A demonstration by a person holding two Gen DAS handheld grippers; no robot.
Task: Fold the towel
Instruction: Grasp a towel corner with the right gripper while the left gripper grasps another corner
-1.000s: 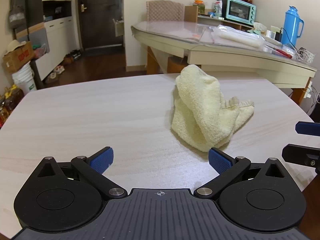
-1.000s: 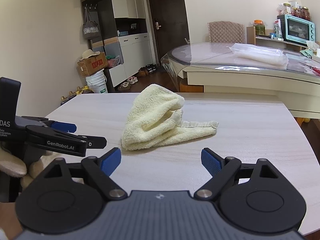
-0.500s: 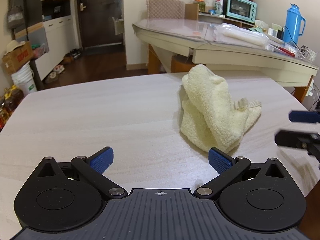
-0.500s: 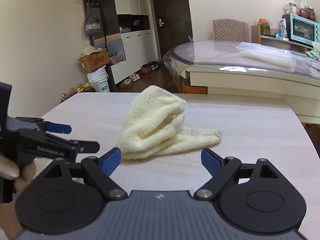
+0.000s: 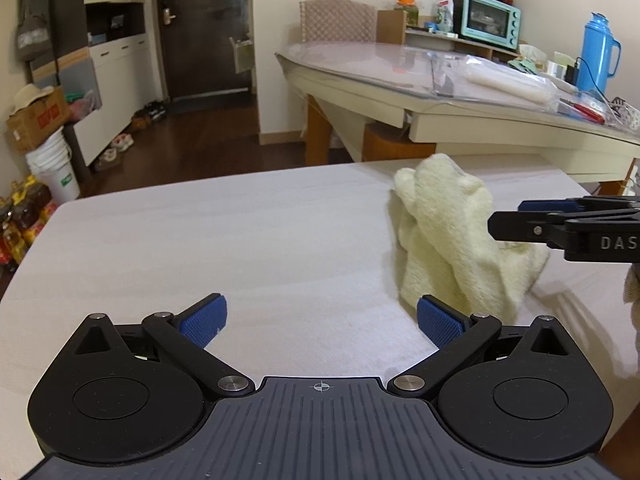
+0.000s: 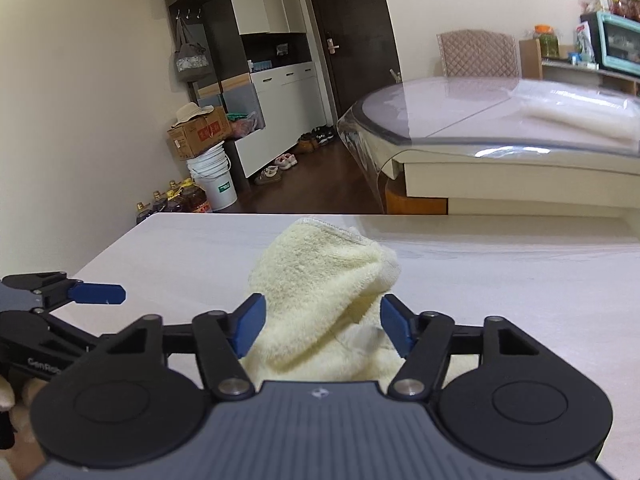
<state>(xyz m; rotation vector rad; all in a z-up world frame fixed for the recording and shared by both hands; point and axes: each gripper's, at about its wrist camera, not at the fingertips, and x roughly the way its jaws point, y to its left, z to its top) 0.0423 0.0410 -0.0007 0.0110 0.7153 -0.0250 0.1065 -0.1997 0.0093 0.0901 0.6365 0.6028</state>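
A crumpled pale yellow towel point(image 5: 452, 236) lies in a heap on the light wooden table point(image 5: 240, 240). My left gripper point(image 5: 320, 320) is open and empty, low over the table, with the towel just beyond its right fingertip. My right gripper point(image 6: 322, 328) is open with its blue pads on either side of the towel point(image 6: 324, 280), which fills the gap between them. In the left wrist view the right gripper point(image 5: 560, 228) reaches in from the right over the towel's near side. In the right wrist view the left gripper point(image 6: 96, 294) shows at the left.
A second, glass-topped table point(image 5: 440, 92) stands behind with a plastic-wrapped bundle, a blue thermos point(image 5: 598, 56) and a teal toaster oven point(image 5: 490, 26). At the far left, on the floor, are a white bucket point(image 5: 56, 172), a cardboard box and bottles.
My right gripper has moved forward and down onto the towel, so the cloth now sits between its pads, and its jaws have narrowed. My left gripper has drifted slightly left and stays open.
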